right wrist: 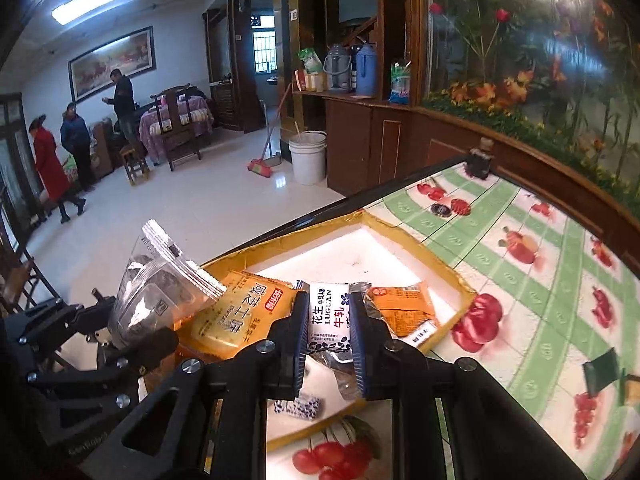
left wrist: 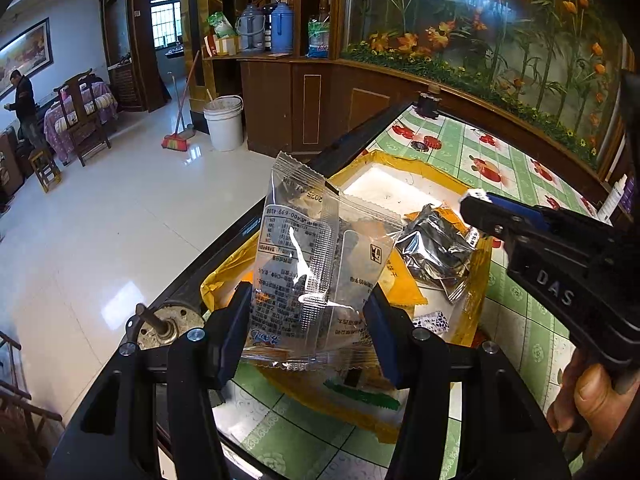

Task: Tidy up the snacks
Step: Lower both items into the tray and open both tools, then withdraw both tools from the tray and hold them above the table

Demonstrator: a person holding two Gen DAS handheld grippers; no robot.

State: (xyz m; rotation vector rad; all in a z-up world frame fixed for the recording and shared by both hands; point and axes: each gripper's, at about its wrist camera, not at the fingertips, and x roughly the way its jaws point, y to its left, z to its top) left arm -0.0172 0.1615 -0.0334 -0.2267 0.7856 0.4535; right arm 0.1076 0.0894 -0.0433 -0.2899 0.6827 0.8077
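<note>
Right wrist view: right gripper [right wrist: 329, 334] clamps a white nougat packet [right wrist: 326, 320], left gripper [left wrist: 308, 322] a clear snack packet [left wrist: 316, 264], over the yellow-rimmed tray [right wrist: 400, 228]. Placement step; next, lower and release inside.

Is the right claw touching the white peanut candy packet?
Touching. In the right wrist view, the right claw has both blue pads pressed against the sides of the white peanut candy packet, above the yellow-rimmed tray.

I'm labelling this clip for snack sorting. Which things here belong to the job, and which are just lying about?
Job:
- clear packet in left gripper
- white candy in right gripper
- yellow-edged tray
- orange packet

Lying about:
- bucket
- broom
- flasks
</note>
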